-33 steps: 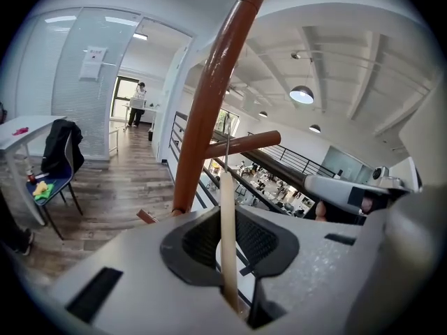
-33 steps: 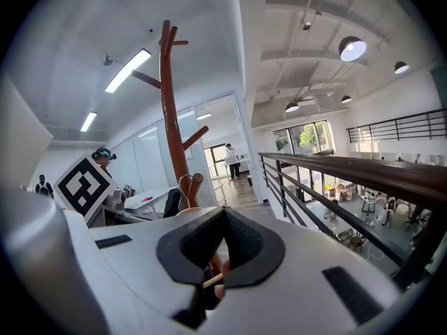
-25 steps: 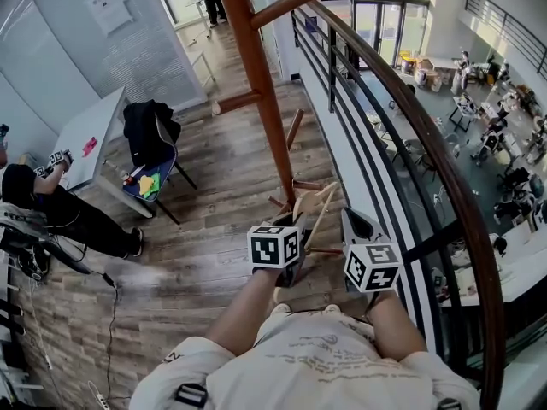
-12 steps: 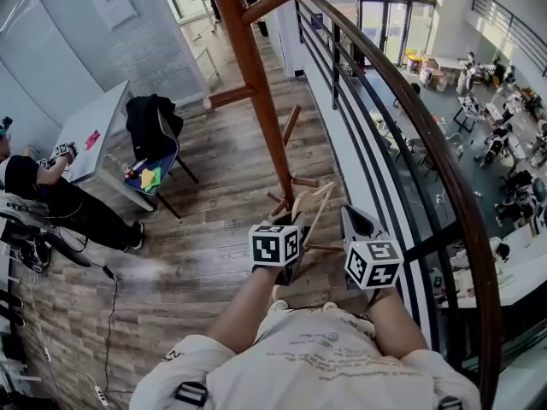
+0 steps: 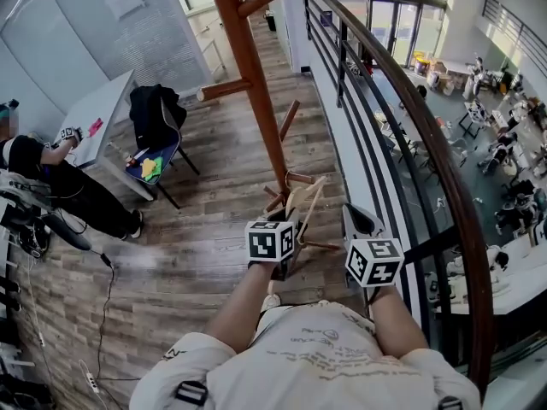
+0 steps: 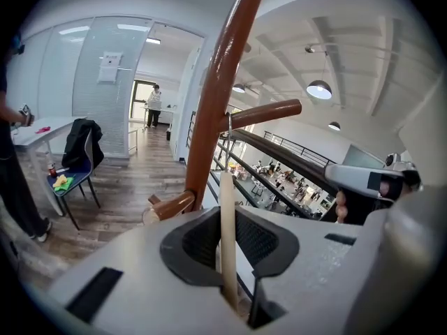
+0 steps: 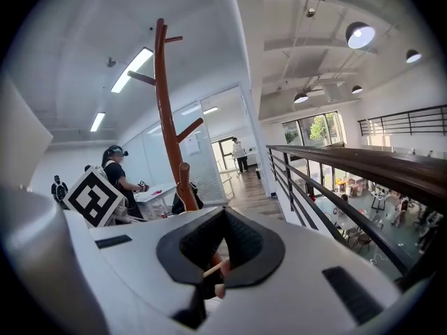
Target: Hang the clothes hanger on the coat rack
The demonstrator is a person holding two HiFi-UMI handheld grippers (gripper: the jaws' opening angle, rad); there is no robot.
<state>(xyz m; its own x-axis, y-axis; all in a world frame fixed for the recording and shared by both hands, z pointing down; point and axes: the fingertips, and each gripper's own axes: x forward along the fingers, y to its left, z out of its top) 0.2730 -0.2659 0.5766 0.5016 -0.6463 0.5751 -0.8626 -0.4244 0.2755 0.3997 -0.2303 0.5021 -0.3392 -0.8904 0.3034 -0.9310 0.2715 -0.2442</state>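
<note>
Wood flooring [image 5: 197, 220] is being stood on while the hanger [image 6: 226, 215] is being held upright by the coat rack [image 5: 252, 75], clamped in the left gripper [image 6: 227, 257]; the right gripper [image 7: 216, 257] is being held closed, empty. Seemingly the hook [image 6: 228, 128] is being aligned with a peg [image 6: 269, 110]: lifting over is needed.

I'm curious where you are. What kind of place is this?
Probably the upper floor of an open-plan office or workshop. A dark metal railing with a brown handrail overlooks a lower hall of tables and people, and a white desk stands by glass partition walls.
</note>
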